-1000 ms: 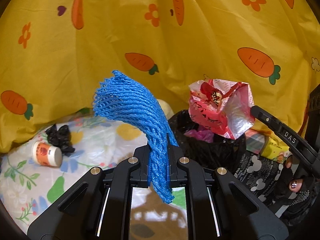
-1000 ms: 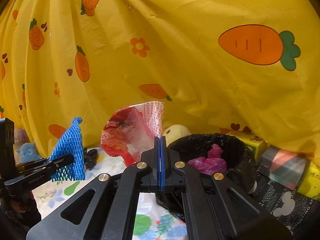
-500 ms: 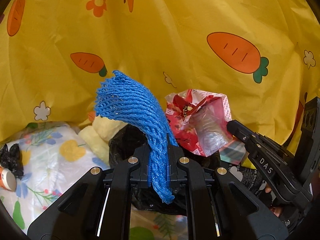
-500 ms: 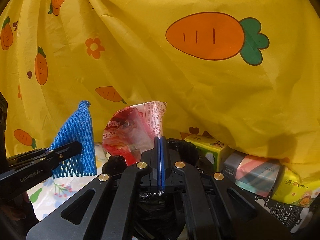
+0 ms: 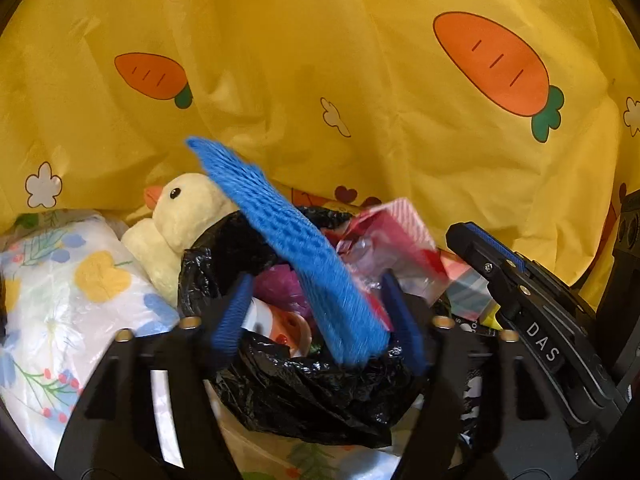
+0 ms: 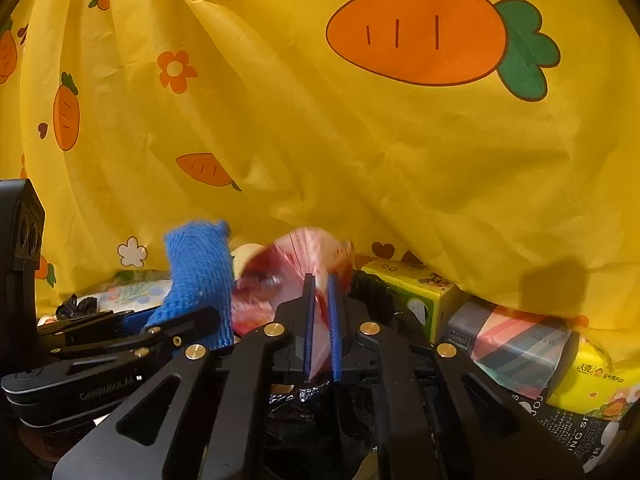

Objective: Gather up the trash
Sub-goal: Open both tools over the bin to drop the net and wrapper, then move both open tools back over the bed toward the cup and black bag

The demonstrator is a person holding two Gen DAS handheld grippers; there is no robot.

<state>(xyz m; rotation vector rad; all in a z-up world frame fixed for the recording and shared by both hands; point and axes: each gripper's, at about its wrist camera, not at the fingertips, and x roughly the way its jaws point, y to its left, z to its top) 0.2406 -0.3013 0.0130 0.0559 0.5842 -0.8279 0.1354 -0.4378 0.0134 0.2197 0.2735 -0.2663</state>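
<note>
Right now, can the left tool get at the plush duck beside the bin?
Probably not directly. The left tool is open over the black bin, the blue net slipping out in front of the duck. Clear it first.

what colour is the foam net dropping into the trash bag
Bright blue; the foam net shows best in the left wrist view, above the black trash bag.

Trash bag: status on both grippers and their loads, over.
Left gripper open, blue foam net dropping over trash bag. Right gripper parted, red wrapper loose between jaws. Nothing blocking bag mouth.
</note>
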